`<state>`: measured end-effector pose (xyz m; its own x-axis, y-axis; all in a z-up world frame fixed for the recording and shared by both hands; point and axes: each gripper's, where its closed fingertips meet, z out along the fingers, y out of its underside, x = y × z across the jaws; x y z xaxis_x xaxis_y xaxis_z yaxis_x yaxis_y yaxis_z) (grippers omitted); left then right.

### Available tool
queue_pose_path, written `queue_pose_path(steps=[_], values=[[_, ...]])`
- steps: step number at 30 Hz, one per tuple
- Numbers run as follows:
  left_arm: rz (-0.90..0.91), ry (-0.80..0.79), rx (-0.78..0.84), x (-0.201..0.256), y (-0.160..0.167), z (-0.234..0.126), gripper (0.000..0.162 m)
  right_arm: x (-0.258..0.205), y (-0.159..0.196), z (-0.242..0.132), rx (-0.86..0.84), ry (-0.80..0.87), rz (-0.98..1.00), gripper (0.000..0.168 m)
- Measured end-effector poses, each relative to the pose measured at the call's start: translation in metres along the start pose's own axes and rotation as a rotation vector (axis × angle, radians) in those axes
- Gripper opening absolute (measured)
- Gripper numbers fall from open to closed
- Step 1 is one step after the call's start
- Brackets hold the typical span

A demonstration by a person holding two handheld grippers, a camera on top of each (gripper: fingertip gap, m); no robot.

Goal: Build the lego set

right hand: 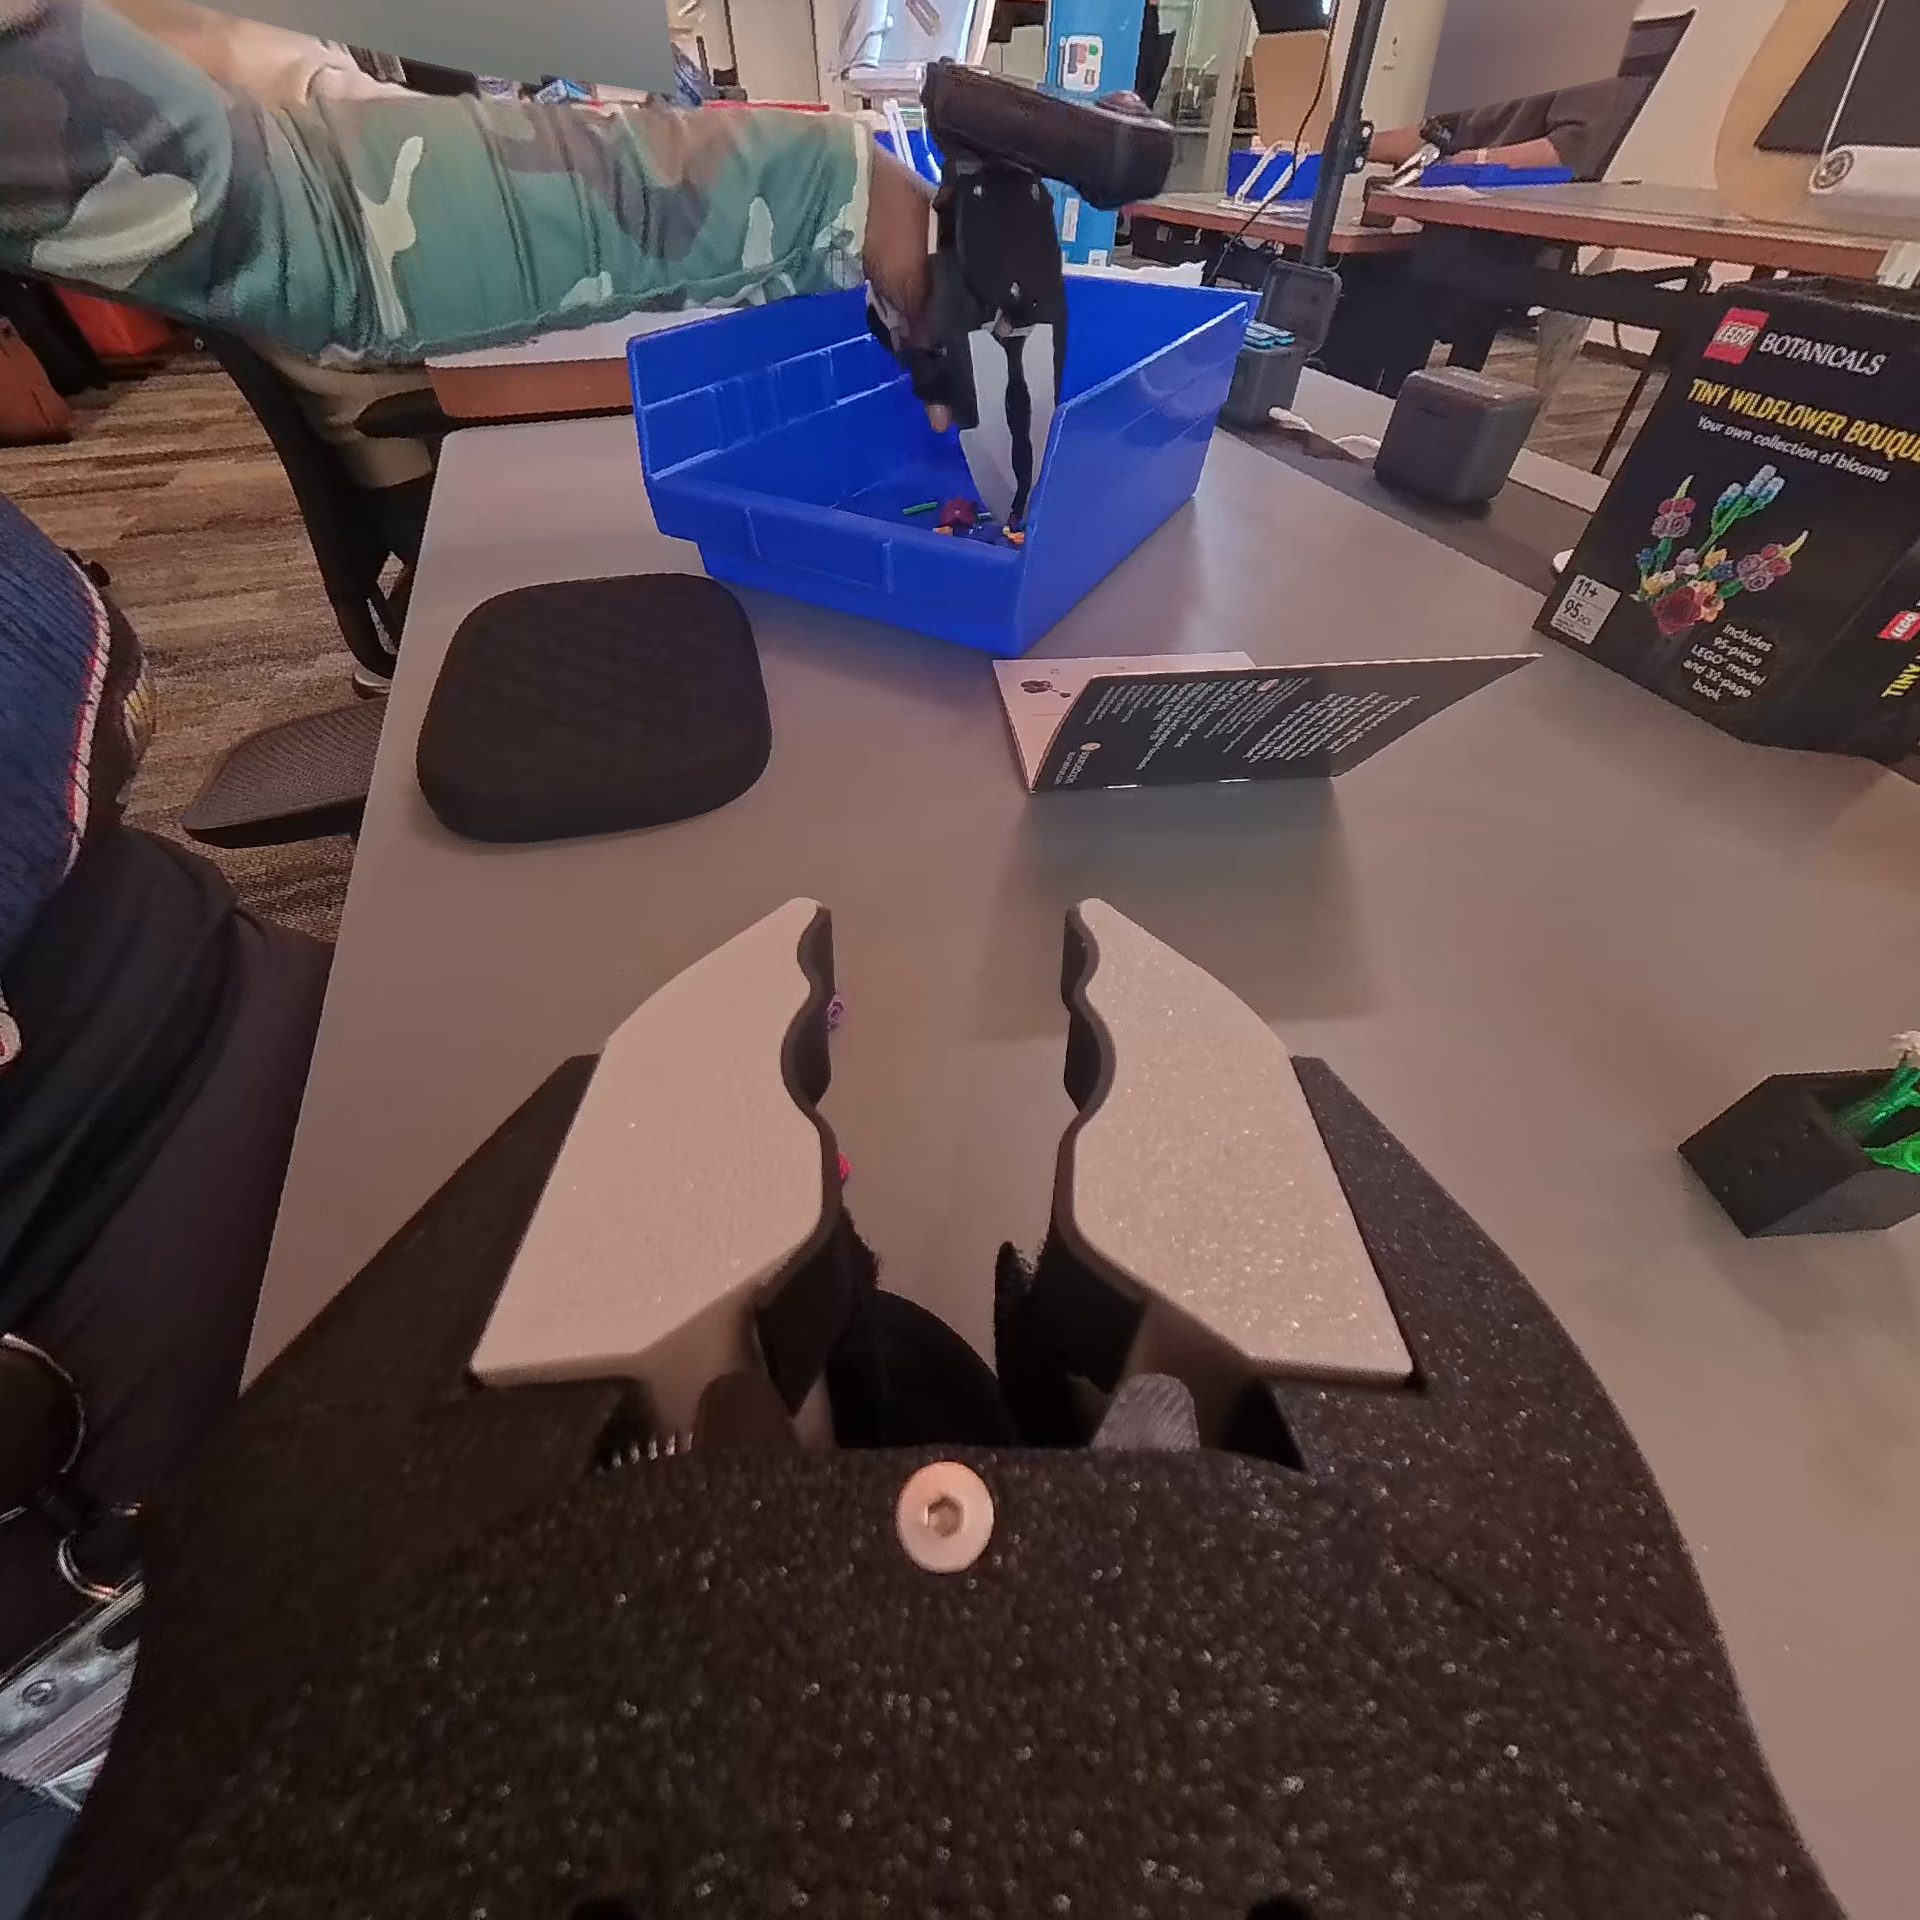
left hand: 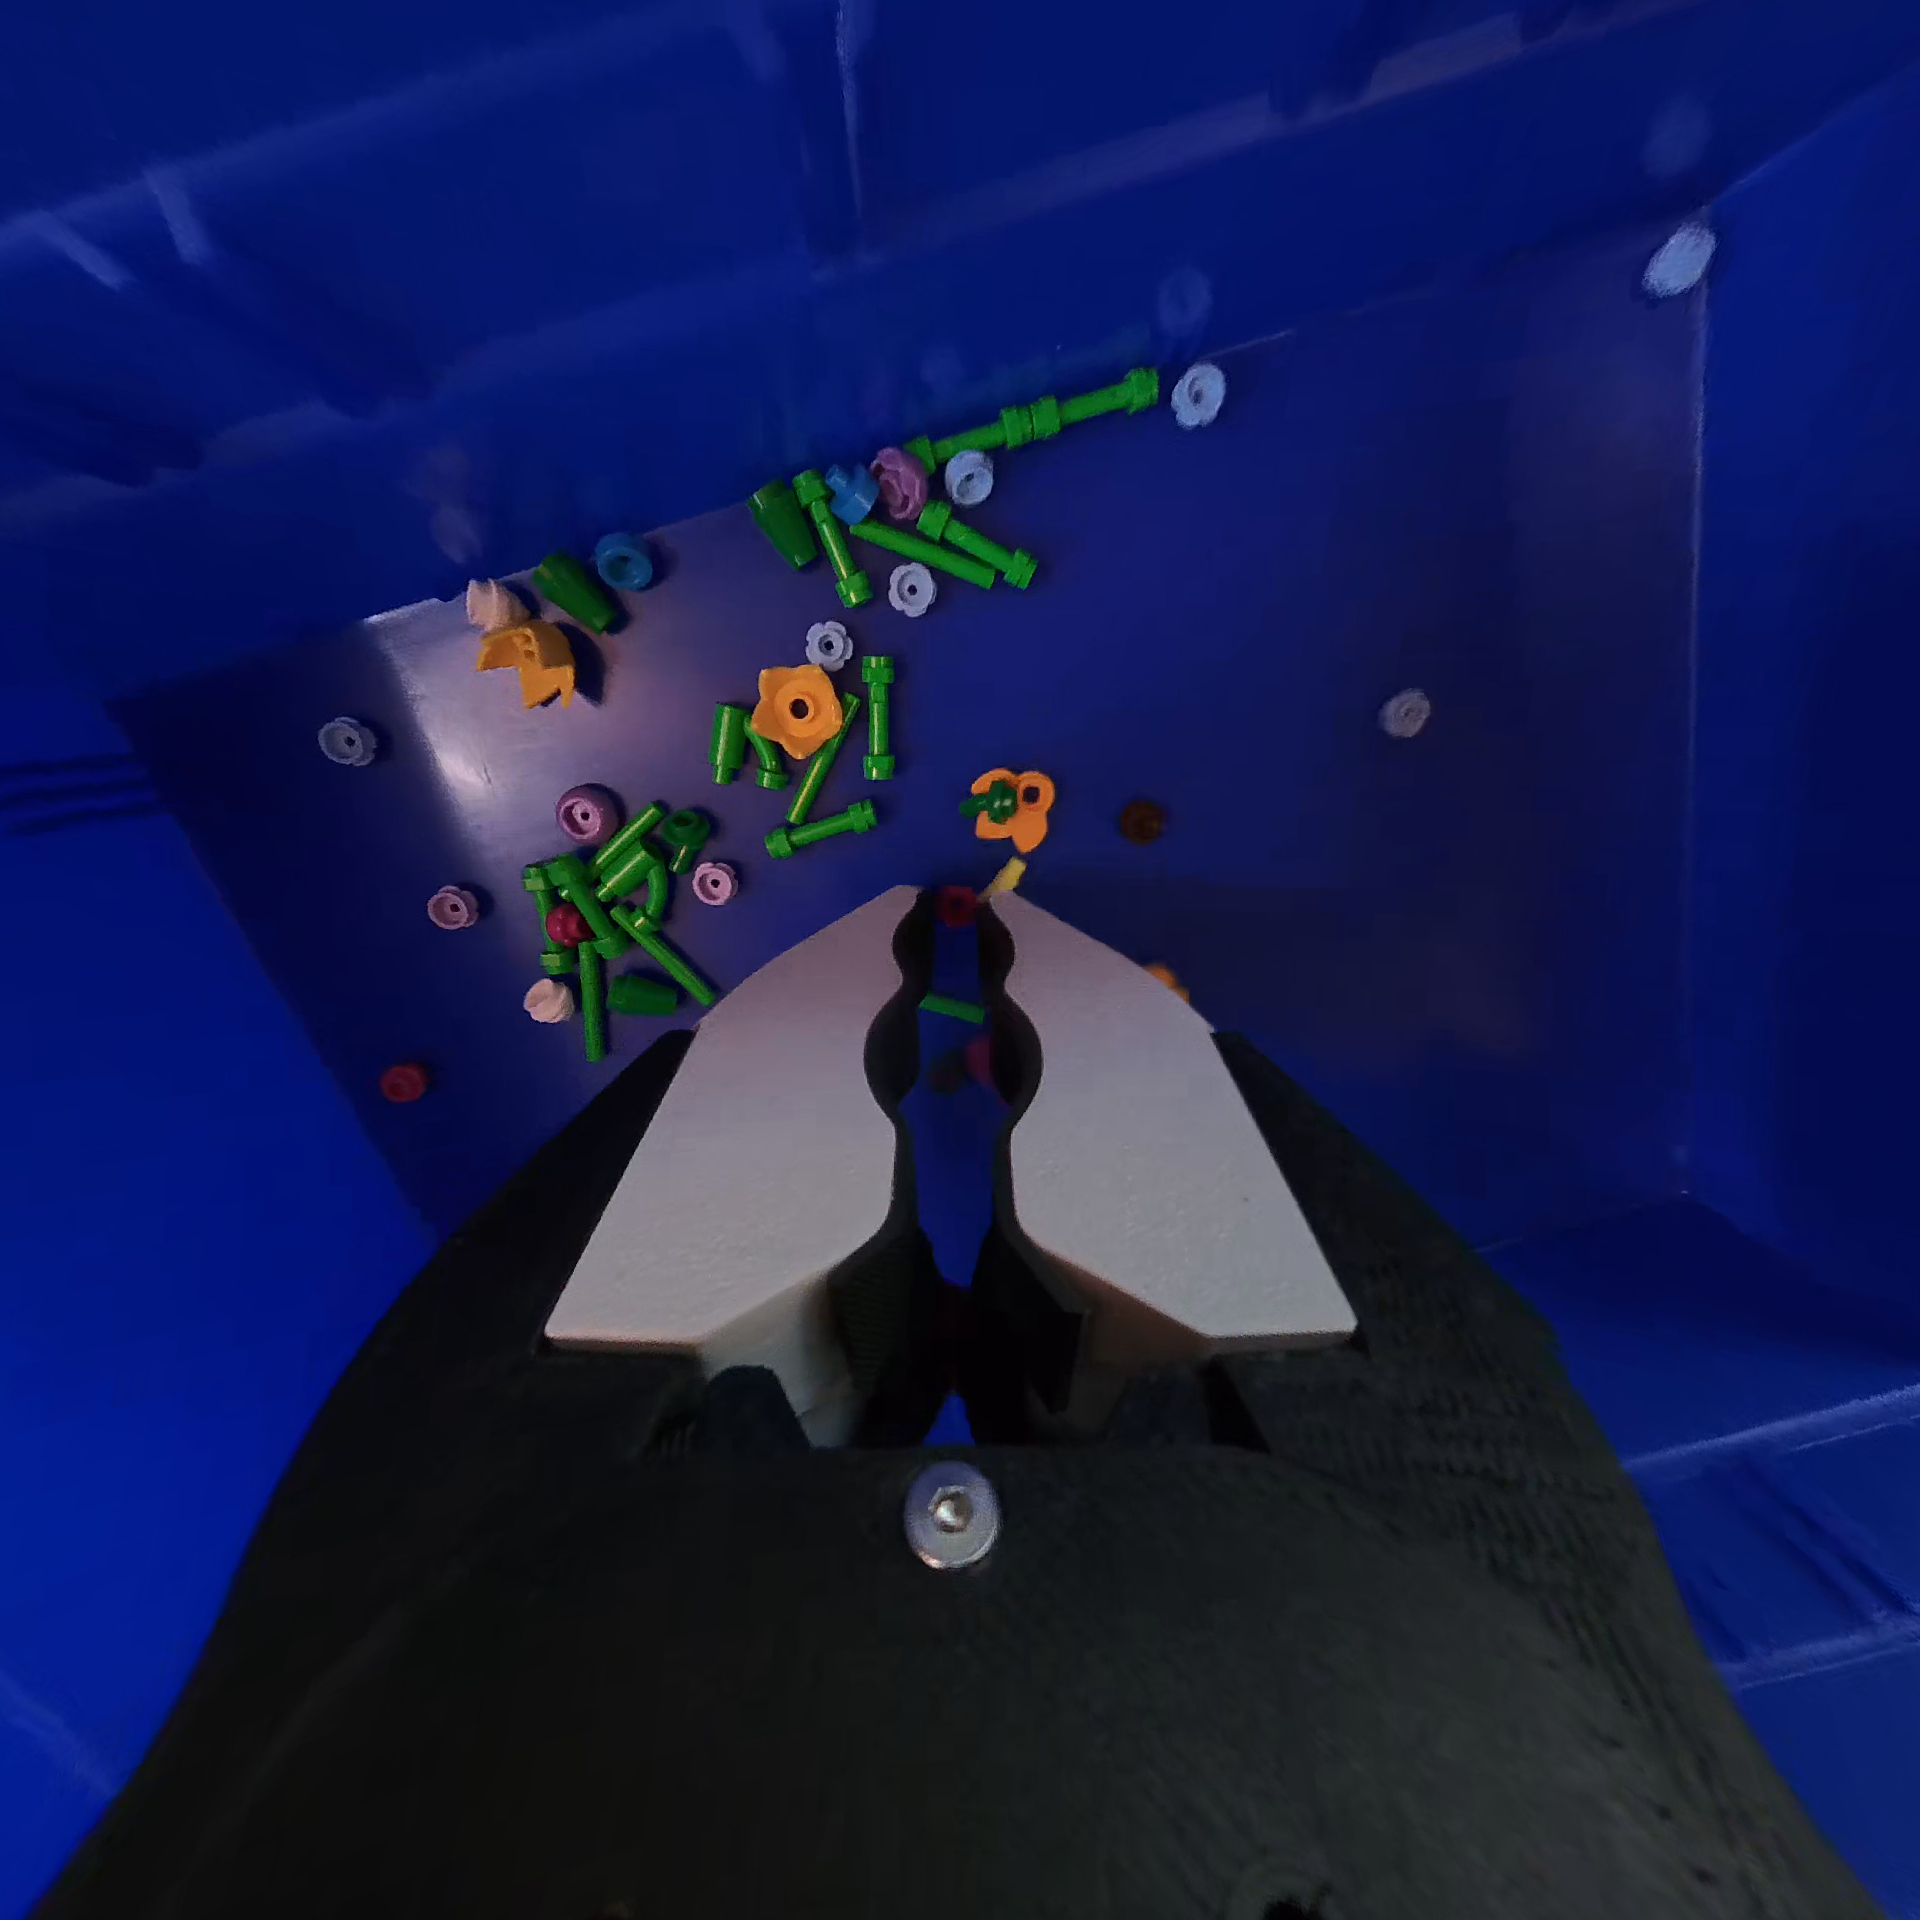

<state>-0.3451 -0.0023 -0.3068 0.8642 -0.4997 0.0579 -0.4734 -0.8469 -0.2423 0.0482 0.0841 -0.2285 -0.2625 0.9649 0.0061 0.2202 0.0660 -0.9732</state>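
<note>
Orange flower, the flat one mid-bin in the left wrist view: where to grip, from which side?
Pinch the orange flower across its outer petals, coming straight down from above. It lies flat, hole up, so only the rim offers opposing faces. Green stems crowd its lower edge; set the claw fingers left-right to miss them.

A grey table (right hand: 1455, 935) carries a black pad (right hand: 592, 707) near its left edge. Toward the far side sit a dark grey case (right hand: 1455, 431) and a black pole (right hand: 1340, 135) rising upright. Beyond it stand wooden tables (right hand: 1621, 223), where a seated person (right hand: 1527, 130) works. An office chair (right hand: 301, 769) stands left of the table, over patterned carpet (right hand: 177, 447).
</note>
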Motion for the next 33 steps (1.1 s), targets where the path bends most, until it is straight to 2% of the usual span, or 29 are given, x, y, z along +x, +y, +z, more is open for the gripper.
queue_pose_path(steps=[1, 3, 6, 8, 10, 13, 17, 19, 22, 25, 33], values=[[-0.022, -0.002, 0.05, 0.002, -0.007, -0.004, 0.009, 0.0, -0.001, -0.001, 0.005, 0.0, -0.003, 0.042], [-0.087, 0.006, 0.255, 0.012, -0.032, -0.022, 0.008, -0.001, -0.003, -0.002, 0.021, 0.002, -0.014, 0.042], [-0.18, 0.118, 0.732, 0.058, -0.088, -0.077, 0.008, -0.004, -0.012, -0.006, 0.08, 0.017, -0.072, 0.038], [-0.222, 0.259, 1.053, 0.107, -0.118, -0.119, 0.008, -0.009, -0.027, -0.005, 0.149, 0.033, -0.163, 0.03], [-0.262, 0.468, 1.322, 0.163, -0.137, -0.156, 0.007, -0.02, -0.05, 0.0, 0.247, 0.035, -0.269, 0.023], [-0.328, 0.798, 1.57, 0.236, -0.15, -0.18, 0.007, -0.049, -0.09, 0.019, 0.364, -0.013, -0.432, 0.023], [-0.459, 1.191, 1.658, 0.289, -0.162, -0.171, 0.007, -0.087, -0.134, 0.044, 0.448, -0.131, -0.631, 0.025], [-0.468, 1.28, 1.649, 0.305, -0.166, -0.165, 0.008, -0.101, -0.146, 0.05, 0.454, -0.227, -0.652, 0.025], [-0.471, 1.295, 1.6, 0.319, -0.173, -0.154, 0.007, -0.108, -0.152, 0.053, 0.42, -0.29, -0.685, 0.022], [-0.489, 1.323, 1.57, 0.323, -0.178, -0.149, 0.008, -0.108, -0.143, 0.056, 0.333, -0.328, -0.715, 0.016], [-0.437, 1.319, 1.497, 0.334, -0.187, -0.141, 0.008, -0.106, -0.133, 0.054, 0.264, -0.338, -0.723, 0.009]])
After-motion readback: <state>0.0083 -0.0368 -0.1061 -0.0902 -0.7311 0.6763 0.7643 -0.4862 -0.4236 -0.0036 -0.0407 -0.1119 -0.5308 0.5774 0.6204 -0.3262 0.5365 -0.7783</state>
